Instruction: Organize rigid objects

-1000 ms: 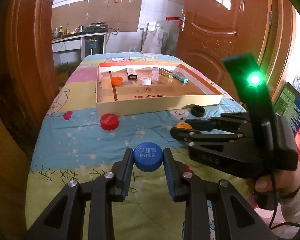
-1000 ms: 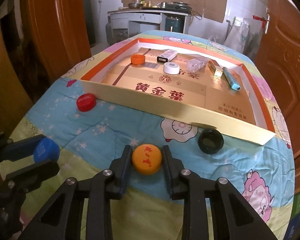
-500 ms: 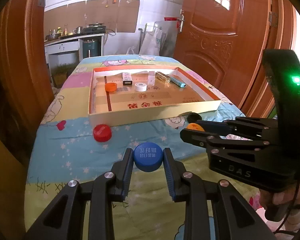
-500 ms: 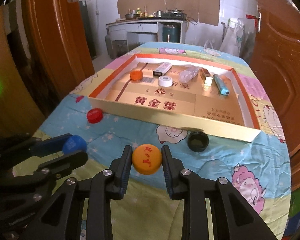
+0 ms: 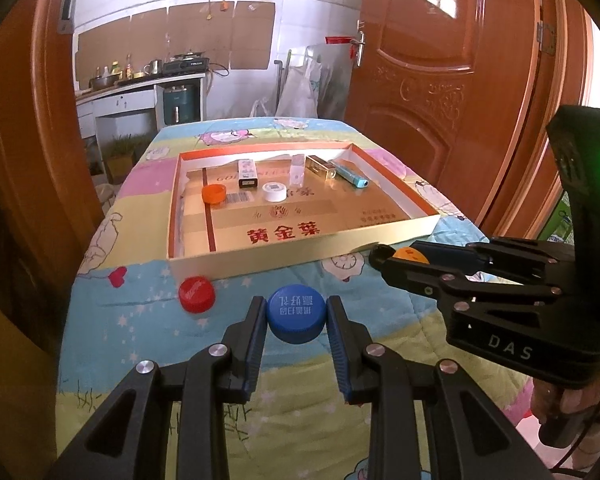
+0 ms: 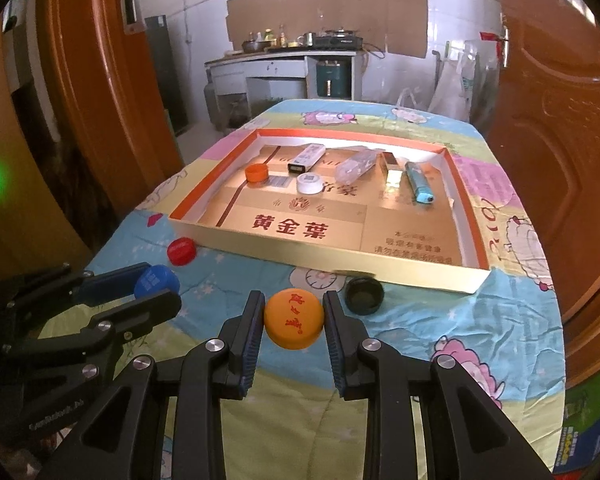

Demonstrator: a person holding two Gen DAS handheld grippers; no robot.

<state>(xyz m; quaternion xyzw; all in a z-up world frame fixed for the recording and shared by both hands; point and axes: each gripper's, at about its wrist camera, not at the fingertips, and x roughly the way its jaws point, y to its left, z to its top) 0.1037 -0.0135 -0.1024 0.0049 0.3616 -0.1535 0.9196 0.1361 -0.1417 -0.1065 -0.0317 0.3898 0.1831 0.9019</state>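
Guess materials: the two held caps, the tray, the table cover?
Blue cap in the left tool and orange cap in the right tool: likely moulded plastic, with a ribbed rim and printed tops. Tray: looks like printed cardboard, with folded walls and a glossy gold floor. Cover: quilted fabric, stitched and wrinkled.

Box tray [image 6: 380,270] floor: large red characters 黄金葉, smaller red lines at its right too fine to read. Right claw [image 5: 396,258] body: "DAS". Blue cap [image 5: 295,313]: white characters, upside down, unclear. Orange cap [image 6: 294,317]: red script, illegible.
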